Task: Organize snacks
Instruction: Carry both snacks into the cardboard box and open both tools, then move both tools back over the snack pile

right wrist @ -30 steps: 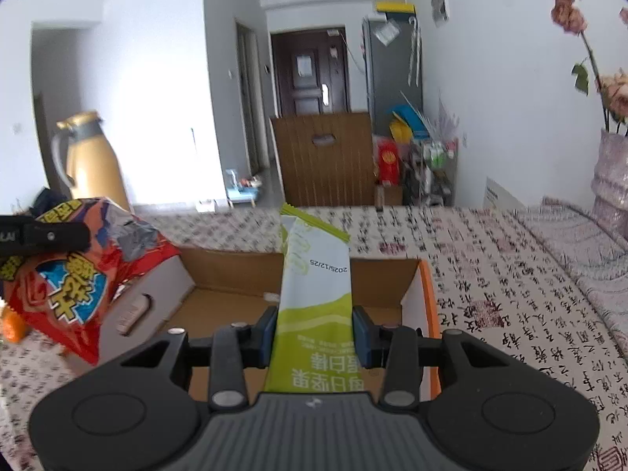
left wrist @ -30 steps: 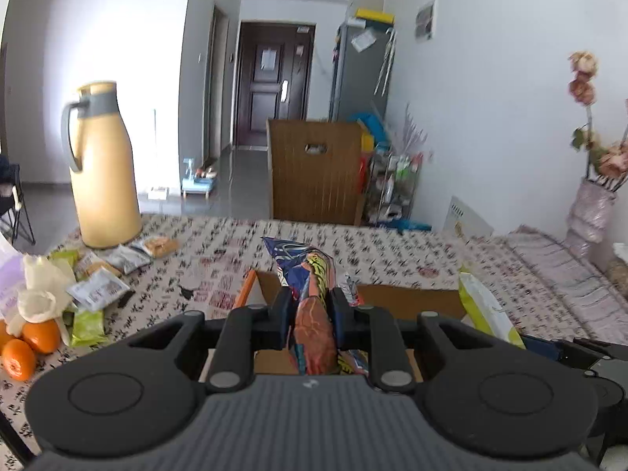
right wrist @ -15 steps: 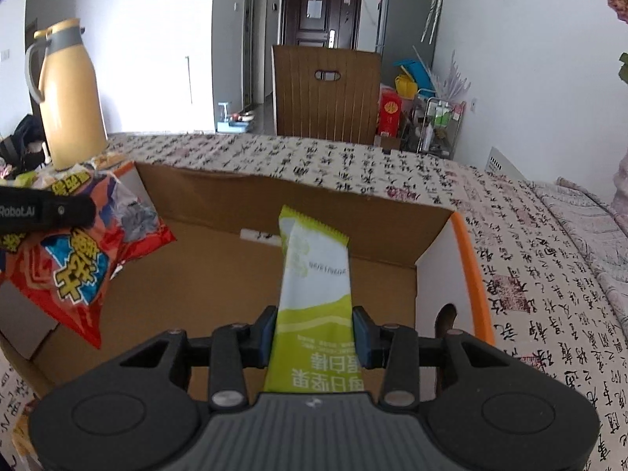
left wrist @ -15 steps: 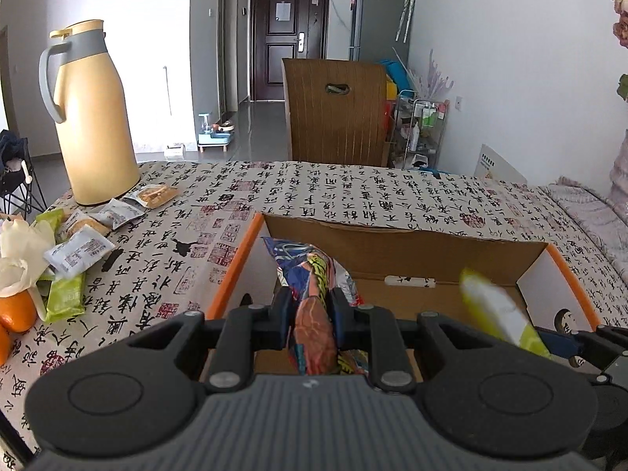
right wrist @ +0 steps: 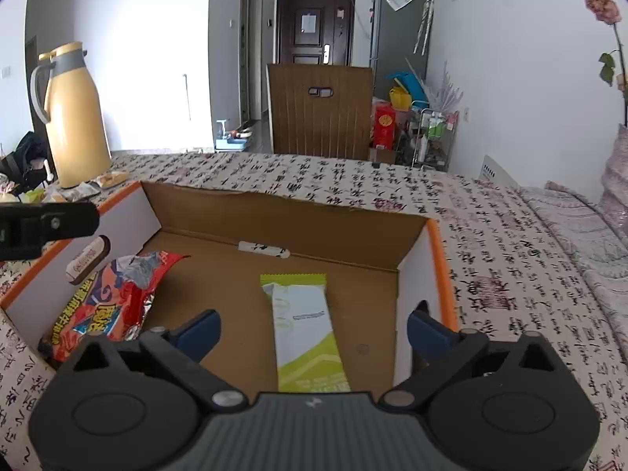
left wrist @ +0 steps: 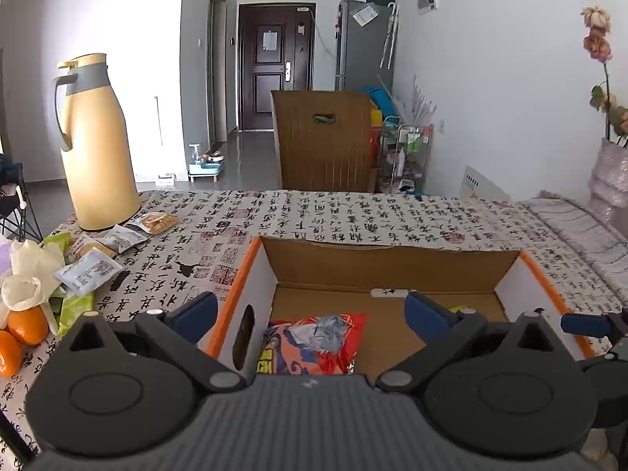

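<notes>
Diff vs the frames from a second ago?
Both claws have just opened and let go. The left claw dropped the red snack bag, now lying at the left end of the cardboard box. The right claw released the green packet, now flat on the box floor. Thermos and loose snacks on the table are unchanged.

A brown cardboard box (right wrist: pixel 274 212) with orange edges is holding a red-orange snack bag (right wrist: pixel 114 298) and a green-white packet (right wrist: pixel 306 329); black calligraphy is covering the white tablecloth (right wrist: pixel 510 282).
</notes>
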The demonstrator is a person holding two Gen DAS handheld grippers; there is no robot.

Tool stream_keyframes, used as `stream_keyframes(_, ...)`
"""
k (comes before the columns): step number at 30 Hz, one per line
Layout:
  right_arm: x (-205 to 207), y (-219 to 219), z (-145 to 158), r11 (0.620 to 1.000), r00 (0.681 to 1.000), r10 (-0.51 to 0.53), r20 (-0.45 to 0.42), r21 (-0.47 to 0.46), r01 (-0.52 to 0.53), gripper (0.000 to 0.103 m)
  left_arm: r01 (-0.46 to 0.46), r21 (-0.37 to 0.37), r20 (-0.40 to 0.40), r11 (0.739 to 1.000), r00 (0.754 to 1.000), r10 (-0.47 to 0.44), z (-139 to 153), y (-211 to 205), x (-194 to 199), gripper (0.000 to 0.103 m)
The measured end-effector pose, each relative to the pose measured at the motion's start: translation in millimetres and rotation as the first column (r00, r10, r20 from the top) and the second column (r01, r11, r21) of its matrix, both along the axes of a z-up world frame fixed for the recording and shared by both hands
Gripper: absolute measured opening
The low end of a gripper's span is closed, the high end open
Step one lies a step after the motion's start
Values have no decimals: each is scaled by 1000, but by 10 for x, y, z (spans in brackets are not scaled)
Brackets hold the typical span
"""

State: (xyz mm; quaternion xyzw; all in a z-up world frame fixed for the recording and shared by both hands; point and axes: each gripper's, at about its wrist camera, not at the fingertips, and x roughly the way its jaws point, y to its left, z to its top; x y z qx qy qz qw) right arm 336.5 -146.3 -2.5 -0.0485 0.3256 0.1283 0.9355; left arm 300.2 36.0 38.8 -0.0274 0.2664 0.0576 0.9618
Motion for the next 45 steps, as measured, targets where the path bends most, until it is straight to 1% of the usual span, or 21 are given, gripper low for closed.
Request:
stream_keyframes(7, -283, -122, 197, 1000, 999, 0, 47, 16, -1, 103, -5, -9, 34, 1000, 999, 5, 152, 3, -276, 103)
stream_keyframes(16, -799, -264, 366, 999, 993, 11, 114, 37, -15, 103, 18, -4, 90, 1000, 996, -18, 316, -16, -820, 103)
stream_keyframes(23, -1253, -391, 430, 998, 987, 13, 159, 66, -24, 103, 33, -11, 127, 999, 991, -31, 354, -18, -1258, 103)
stream_keyframes(29, -1643, -514, 402, 995, 984, 12, 179, 95, -30, 103, 46, -20, 147, 999, 988, -43, 318, -28, -1627, 103)
stream_keyframes(37, -2092, -601, 359, 993, 979, 32, 201, 107, -54, 103, 57, -49, 175, 997, 983, -47, 237, -1, -2070, 103)
stream_keyframes(40, -2234, -622, 306, 991, 979, 35, 202, 116, -60, 103, 71, -68, 173, 995, 983, -58, 174, 3, -2218, 103)
stream_keyframes(45, -2441, -638, 215, 990, 979, 30, 201, 131, -58, 103, 79, -71, 156, 994, 985, -67, 12, -20, -2416, 103)
